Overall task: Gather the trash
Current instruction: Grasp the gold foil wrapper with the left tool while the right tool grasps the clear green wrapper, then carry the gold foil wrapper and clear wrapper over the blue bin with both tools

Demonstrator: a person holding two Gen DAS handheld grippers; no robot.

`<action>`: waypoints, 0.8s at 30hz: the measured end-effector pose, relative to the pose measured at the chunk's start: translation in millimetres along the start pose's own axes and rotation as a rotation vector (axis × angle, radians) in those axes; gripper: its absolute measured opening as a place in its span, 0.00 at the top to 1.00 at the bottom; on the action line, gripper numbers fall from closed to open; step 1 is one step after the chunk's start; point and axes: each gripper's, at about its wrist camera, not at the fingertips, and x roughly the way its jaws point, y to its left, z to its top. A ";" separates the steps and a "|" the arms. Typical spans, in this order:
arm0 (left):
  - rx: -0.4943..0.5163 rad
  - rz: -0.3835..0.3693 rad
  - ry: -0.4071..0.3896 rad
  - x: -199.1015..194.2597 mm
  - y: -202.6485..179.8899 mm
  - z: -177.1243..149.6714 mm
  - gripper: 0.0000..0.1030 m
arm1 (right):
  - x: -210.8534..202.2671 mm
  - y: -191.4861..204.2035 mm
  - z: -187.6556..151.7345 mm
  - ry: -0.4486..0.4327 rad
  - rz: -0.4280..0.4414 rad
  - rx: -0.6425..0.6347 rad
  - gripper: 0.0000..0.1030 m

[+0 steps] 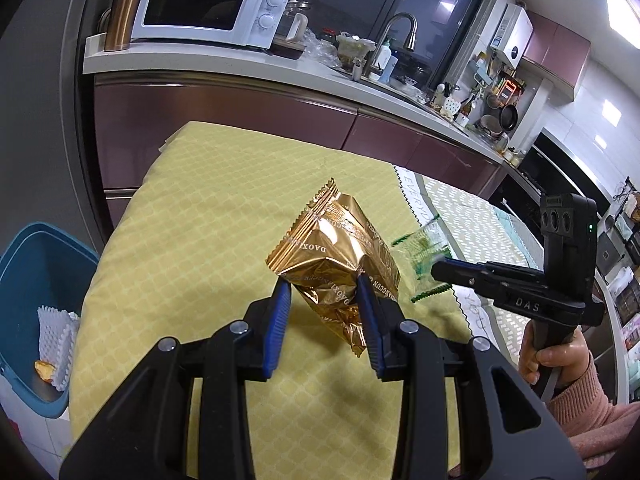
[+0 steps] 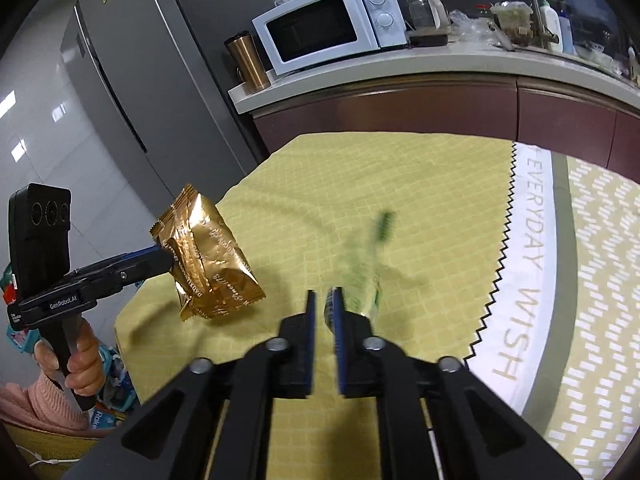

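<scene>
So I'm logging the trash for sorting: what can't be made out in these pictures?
- Green-edged clear wrapper: motion-blurred in both views, print unreadable.
- Blue bin: cut off by the left wrist view's edge; its contents partly hidden.
- Gold wrapper: lower end hidden between the left gripper's pads.

Bare yellow tablecloth (image 1: 192,216) ahead; blue bin (image 1: 36,280) leftward, seemingly unobstructed.

Left tool (image 1: 324,284) clamped partway, right tool (image 2: 322,300) apparently closed, both angled down.
</scene>
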 end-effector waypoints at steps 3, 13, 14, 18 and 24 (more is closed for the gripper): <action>0.001 -0.002 0.000 1.2 -3.3 2.1 0.67 | 0.9 -0.2 3.8 -0.007 -0.010 -0.005 0.99; -0.001 0.016 -0.036 -18.9 3.2 1.8 0.67 | -10.0 23.7 17.0 -0.073 0.057 -0.045 0.99; -0.001 0.021 -0.040 -22.1 3.9 1.6 0.67 | -11.1 26.5 18.5 -0.080 0.069 -0.053 0.99; 0.001 0.042 -0.051 -33.9 8.6 0.0 0.67 | -7.7 43.6 25.5 -0.092 0.115 -0.079 0.99; -0.008 0.073 -0.068 -51.8 20.3 -2.9 0.67 | 4.4 62.8 31.2 -0.093 0.177 -0.091 0.99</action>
